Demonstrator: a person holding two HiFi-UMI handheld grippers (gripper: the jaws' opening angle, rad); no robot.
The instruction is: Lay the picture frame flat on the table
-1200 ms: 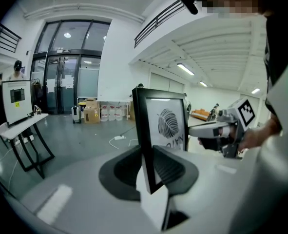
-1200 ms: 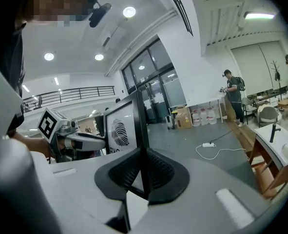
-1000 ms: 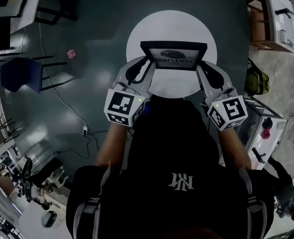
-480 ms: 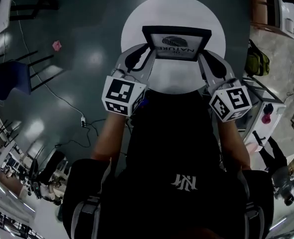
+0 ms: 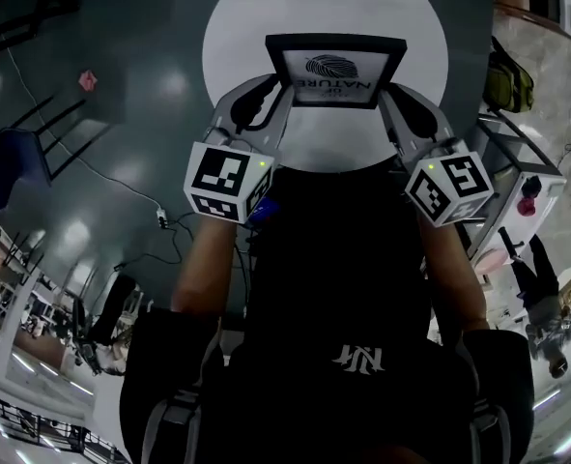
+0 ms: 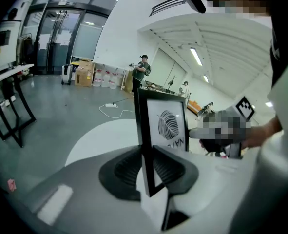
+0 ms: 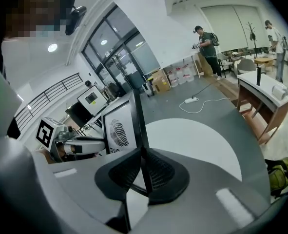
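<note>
Closest to us in the head view we see the person's black shirt [image 5: 348, 288], and both forearms reach forward from it. The left gripper [image 5: 277, 90] is closed on the left side bar of the picture frame [image 5: 335, 70]. In the left gripper view its two dark pads press on this bar from both sides, near the lower corner. The right gripper [image 5: 393, 90] grips the right side bar in the same way, and its own view shows the jaws shut on the thin black edge.

The picture frame is between the two grippers, over the near part of the round white table [image 5: 237, 27]. It is not flat: it stands nearly upright, and the white print with the dark leaf faces the person. We cannot tell if its bottom edge touches the table top.

Around the table is the dark grey floor [image 5: 150, 85]. A green bag [image 5: 509, 83] lies to the right of the table, and a blue chair [image 5: 10, 167] stands well apart to the left. Farther away, in the right gripper view, a white power strip [image 7: 190, 100] lies on the floor with its cable, and behind it a standing person [image 7: 207, 45] is near some boxes.
</note>
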